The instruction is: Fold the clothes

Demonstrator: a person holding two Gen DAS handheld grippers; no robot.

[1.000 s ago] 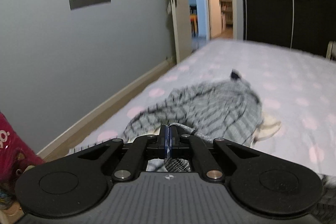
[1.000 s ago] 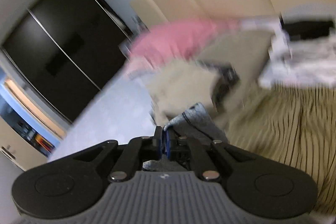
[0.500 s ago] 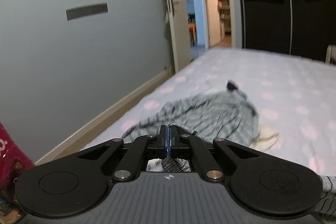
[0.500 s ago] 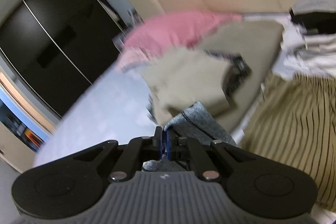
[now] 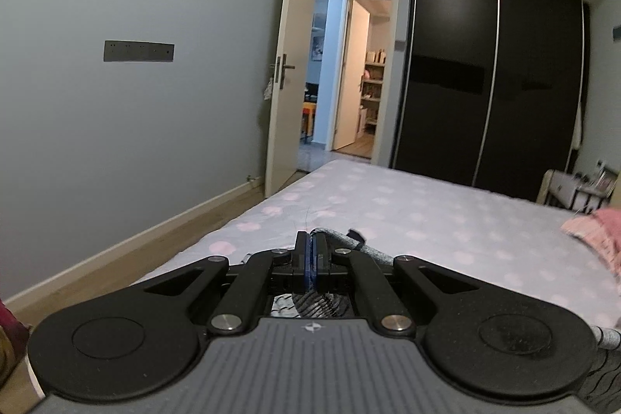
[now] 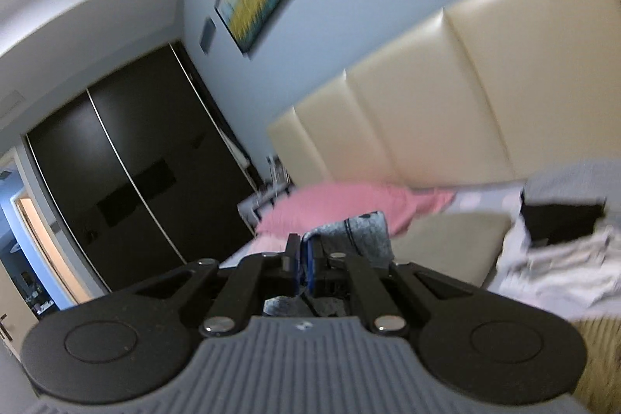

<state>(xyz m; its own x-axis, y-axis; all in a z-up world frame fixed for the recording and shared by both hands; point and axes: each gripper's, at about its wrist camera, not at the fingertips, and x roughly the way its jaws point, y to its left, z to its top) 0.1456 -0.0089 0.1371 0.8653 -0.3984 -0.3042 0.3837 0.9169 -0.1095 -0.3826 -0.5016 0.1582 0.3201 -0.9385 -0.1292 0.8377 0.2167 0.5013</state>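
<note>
Both grippers now sit higher than a second ago, and we carry the grey striped garment (image 5: 351, 239) up off the bed (image 5: 427, 204), above its near edge. We keep the left gripper (image 5: 311, 251) pinching one hem and the right gripper (image 6: 300, 258) pinching another part of the cloth. Risk: thin bites may slip under the hanging weight, or the cloth may snag the clothes pile (image 6: 543, 258) by the headboard.

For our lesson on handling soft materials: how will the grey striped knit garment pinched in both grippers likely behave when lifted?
The grey striped knit garment probably flops: its edge folds limply past the right gripper. It seems light, since a thin pinch in the left gripper holds it. Expect sagging between grips.
</note>
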